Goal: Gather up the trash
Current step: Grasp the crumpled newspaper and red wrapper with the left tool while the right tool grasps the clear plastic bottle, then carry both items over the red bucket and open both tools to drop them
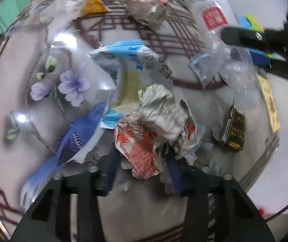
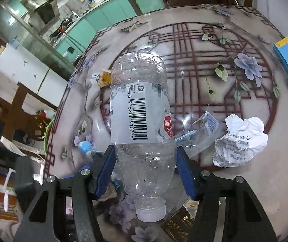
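table (image 2: 184, 16) – glass top, floral lattice print | kitchen cabinets (image 2: 111, 10) – green | range hood (image 2: 45, 10)

mint cabinets (image 2: 95, 14) | range hood (image 2: 43, 8) | wooden chair, perhaps (image 2: 17, 104)

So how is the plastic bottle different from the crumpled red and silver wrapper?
The plastic bottle is clear, smooth and keeps its long shape; the crumpled wrapper is opaque, printed red and silver, and squashed into a ball. The bottle carries a white barcode label; the wrapper has red print. Both sit between the jaws of a gripper.
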Tool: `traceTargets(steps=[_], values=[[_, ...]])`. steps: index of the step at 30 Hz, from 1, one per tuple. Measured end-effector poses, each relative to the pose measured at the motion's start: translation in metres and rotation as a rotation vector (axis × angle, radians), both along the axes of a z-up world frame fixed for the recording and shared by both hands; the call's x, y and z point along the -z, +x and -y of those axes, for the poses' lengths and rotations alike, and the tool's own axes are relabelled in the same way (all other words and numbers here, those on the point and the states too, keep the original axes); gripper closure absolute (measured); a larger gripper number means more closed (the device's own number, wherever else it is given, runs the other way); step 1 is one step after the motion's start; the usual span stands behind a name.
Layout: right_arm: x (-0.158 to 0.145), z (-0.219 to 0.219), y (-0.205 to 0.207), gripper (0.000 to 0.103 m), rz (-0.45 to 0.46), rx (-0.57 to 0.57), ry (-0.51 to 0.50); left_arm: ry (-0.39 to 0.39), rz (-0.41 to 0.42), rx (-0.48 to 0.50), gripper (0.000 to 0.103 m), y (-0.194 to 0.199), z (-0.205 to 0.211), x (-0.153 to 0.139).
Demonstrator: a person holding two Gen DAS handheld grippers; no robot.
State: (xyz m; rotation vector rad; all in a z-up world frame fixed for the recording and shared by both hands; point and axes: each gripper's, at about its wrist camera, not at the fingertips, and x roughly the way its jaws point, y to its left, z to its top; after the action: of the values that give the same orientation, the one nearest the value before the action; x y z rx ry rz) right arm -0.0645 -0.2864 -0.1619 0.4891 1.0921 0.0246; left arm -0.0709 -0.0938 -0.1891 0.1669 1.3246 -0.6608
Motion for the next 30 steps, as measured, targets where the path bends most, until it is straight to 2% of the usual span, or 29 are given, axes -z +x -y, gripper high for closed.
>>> traceTargets(steps=[4, 9, 17, 22, 30], values=[[-0.01, 0.0, -0.004, 0.044, 0.032, 0.004, -0.002, -0.02, 0.055, -0.035, 0.072, 0.002, -0.014, -0.021], [-0.033, -0.005, -0.004, 0.044, 0.086, 0.008, -0.003, -0.075, 0.128, -0.133, 0.072, 0.012, -0.038, -0.058], [-0.072, -0.029, 0.011, 0.044, 0.166, -0.035, -0.042, -0.112, 0.218, -0.26, 0.072, 0.035, -0.079, -0.097], [-0.085, -0.055, 0.02, 0.044, 0.19, -0.076, -0.055, -0.105, 0.261, -0.317, 0.072, 0.051, -0.1, -0.103], [-0.093, -0.097, 0.039, 0.044, 0.2, -0.137, -0.059, -0.097, 0.26, -0.382, 0.072, 0.062, -0.14, -0.103]])
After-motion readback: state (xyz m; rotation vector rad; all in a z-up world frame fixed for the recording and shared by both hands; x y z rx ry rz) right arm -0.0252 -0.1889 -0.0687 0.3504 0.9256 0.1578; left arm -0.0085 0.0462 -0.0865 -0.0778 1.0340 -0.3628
